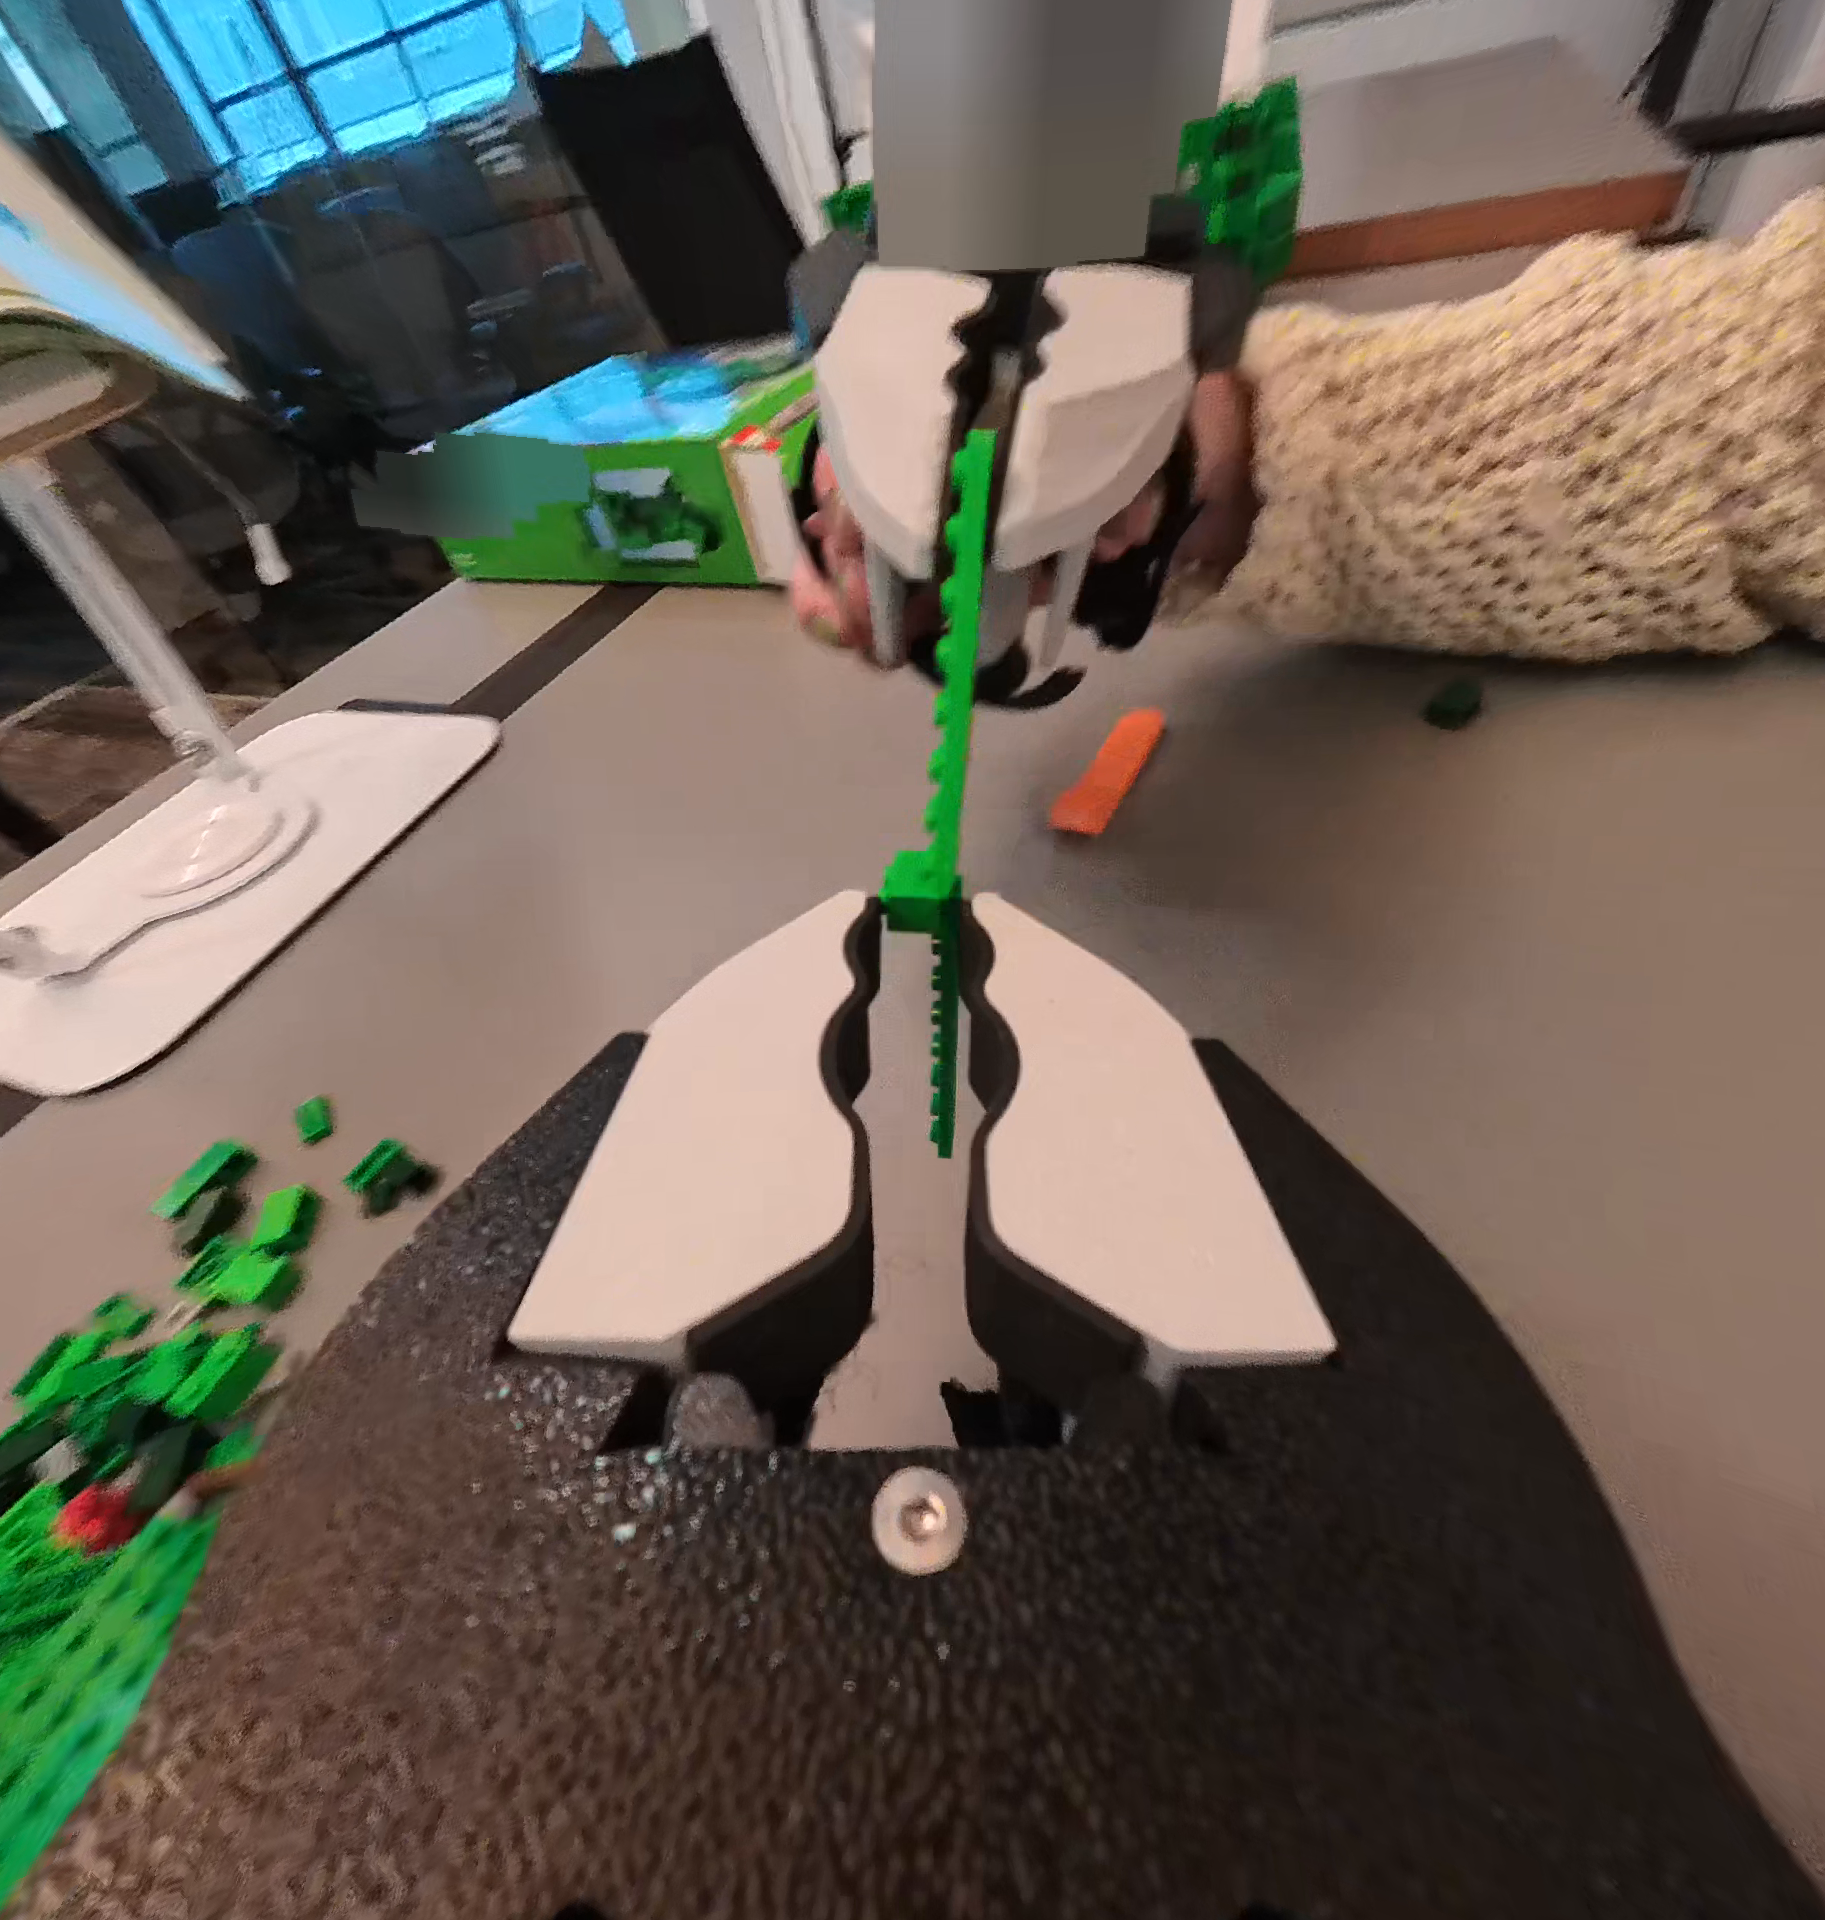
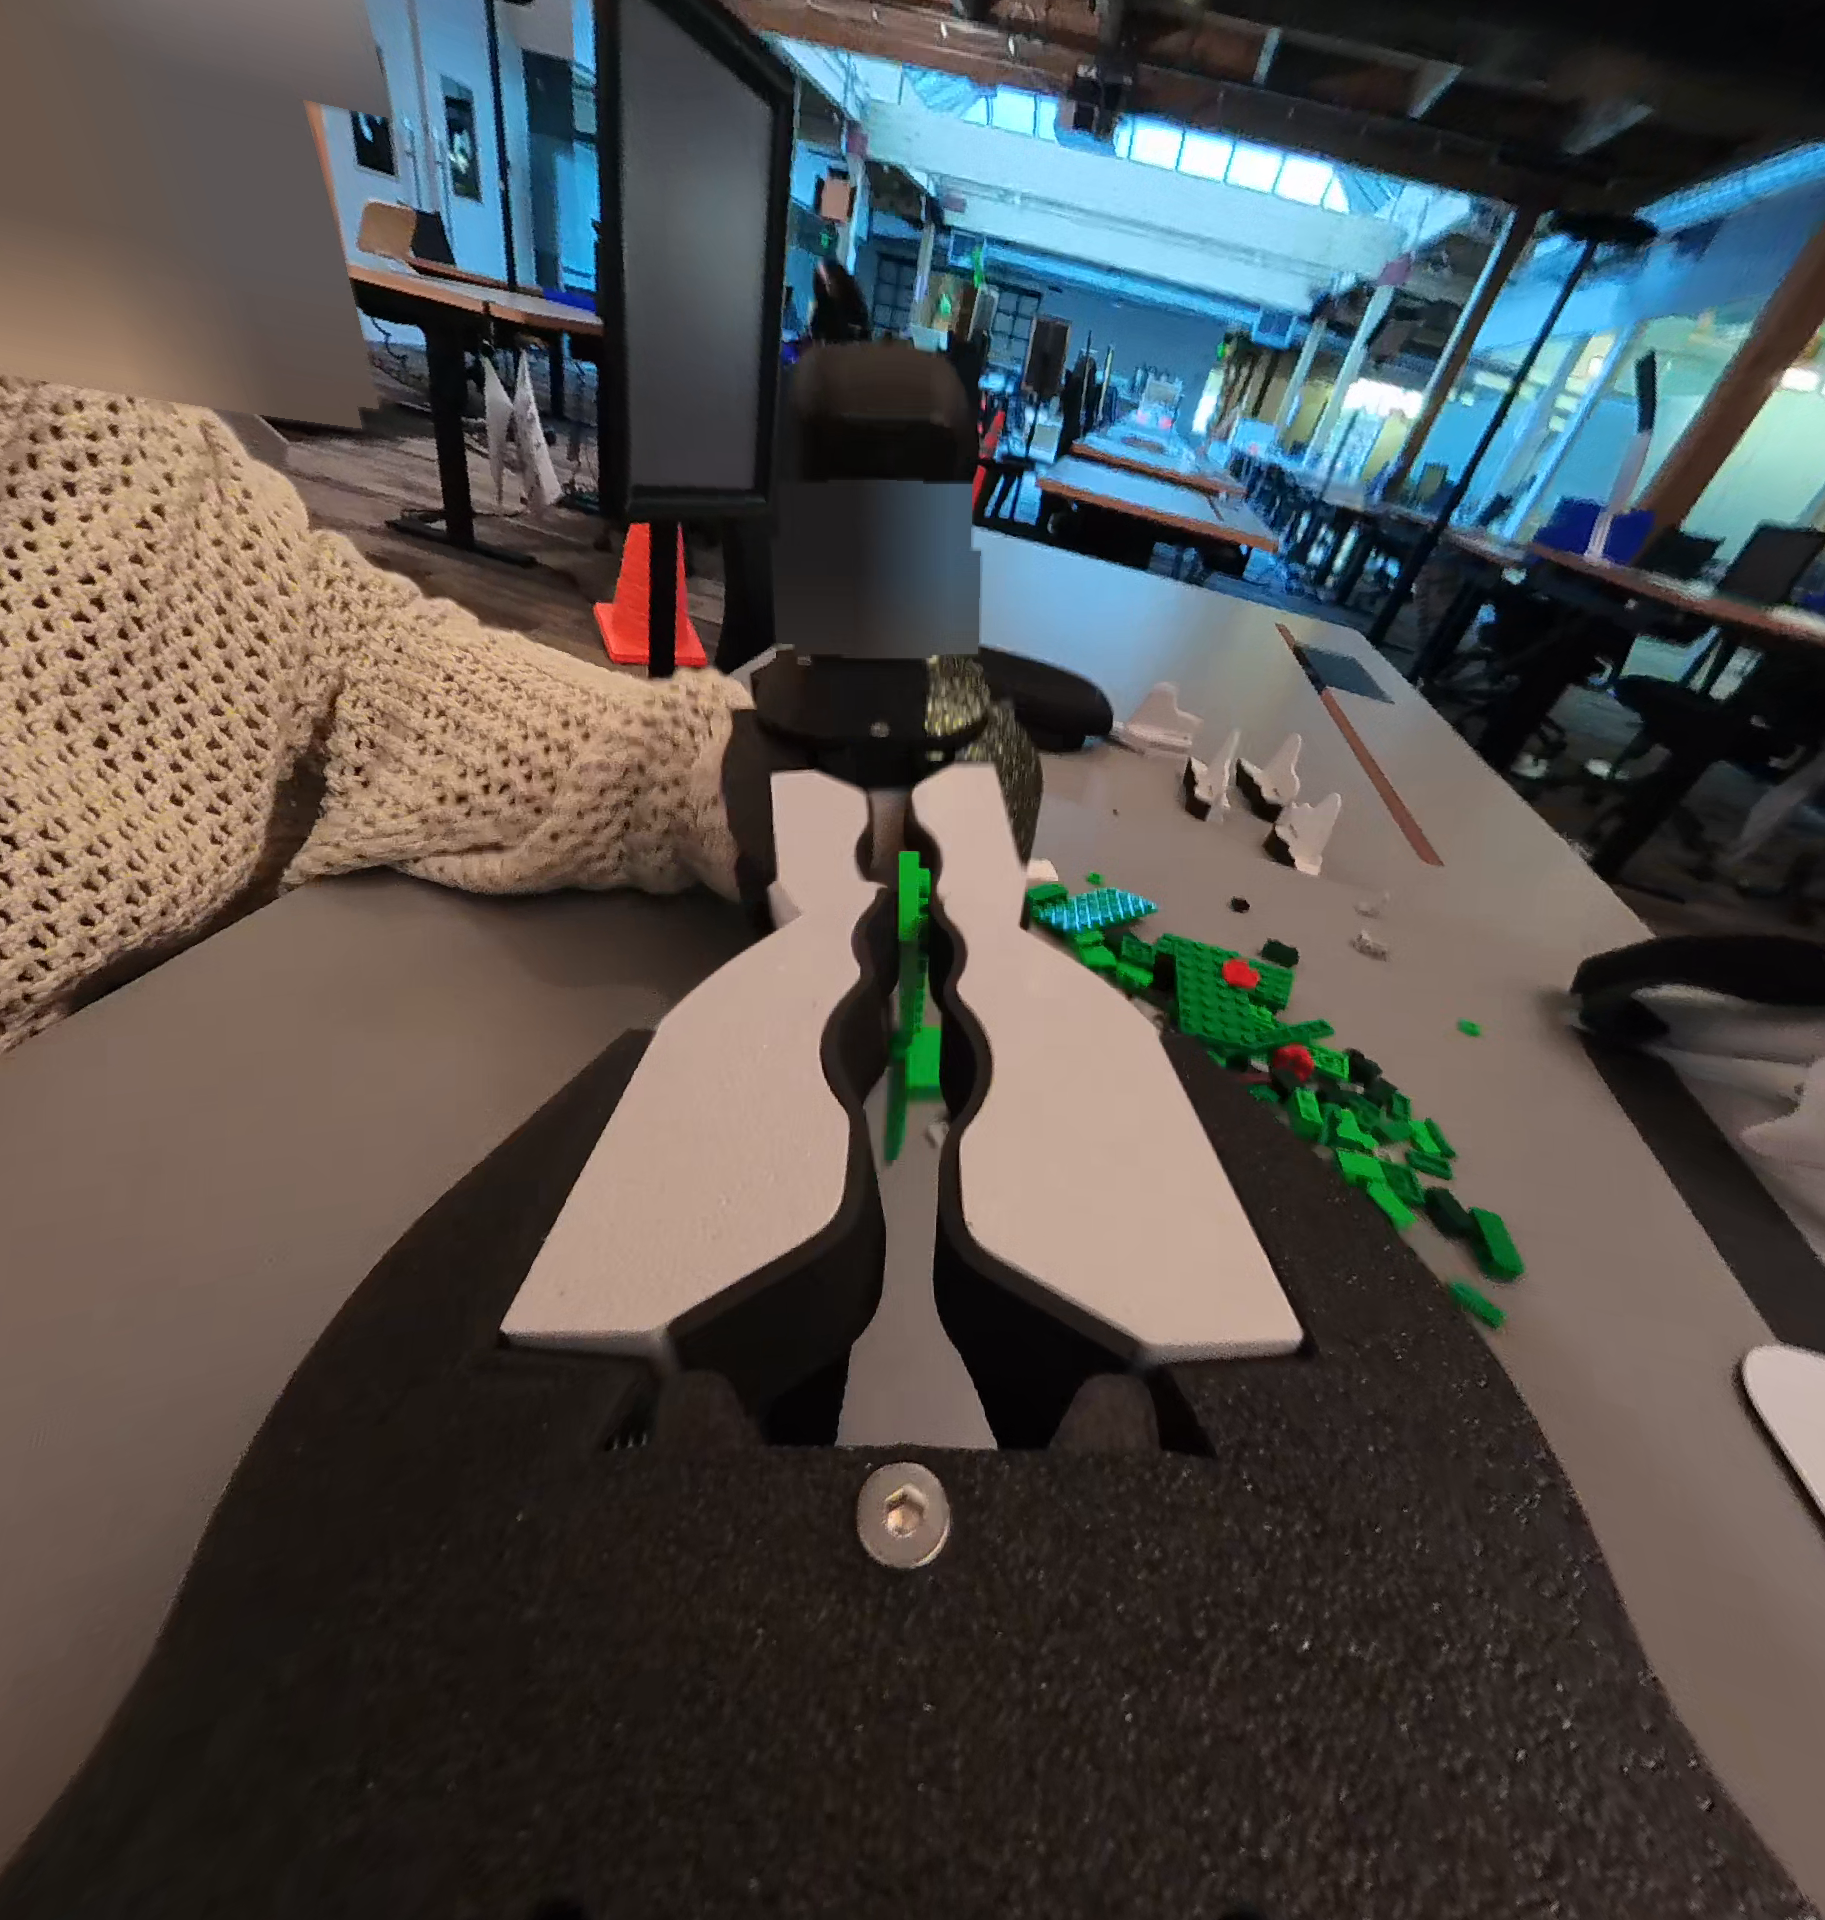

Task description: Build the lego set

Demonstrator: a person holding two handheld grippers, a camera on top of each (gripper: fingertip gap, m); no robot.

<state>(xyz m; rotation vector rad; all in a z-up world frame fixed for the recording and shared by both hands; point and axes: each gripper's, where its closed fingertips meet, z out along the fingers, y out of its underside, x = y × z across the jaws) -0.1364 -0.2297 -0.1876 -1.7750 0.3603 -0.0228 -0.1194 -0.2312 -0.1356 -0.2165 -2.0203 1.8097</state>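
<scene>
A long green lego plate (image 1: 955, 665) hangs edge-on above the grey table (image 1: 1407, 1039), spanning both grippers. My left gripper (image 1: 923, 914) is shut on its near end, where a small green brick (image 1: 918, 883) sits on the plate at the fingertips. My right gripper (image 1: 965, 561) faces it and is shut on the far end. In the right wrist view the same plate (image 2: 903, 997) runs between my right gripper (image 2: 903, 935) and the left gripper (image 2: 887, 821) opposite.
Loose green pieces (image 1: 222, 1278) and a green baseplate with red studs (image 2: 1230, 987) lie beside the grippers. An orange separator tool (image 1: 1110, 769), a green box (image 1: 617, 499) and a white stand base (image 1: 212, 862) are on the table. Knit sleeves (image 1: 1510, 447) hold both grippers. The tips of one gripper are about 6 cm away from the tips of the other.
</scene>
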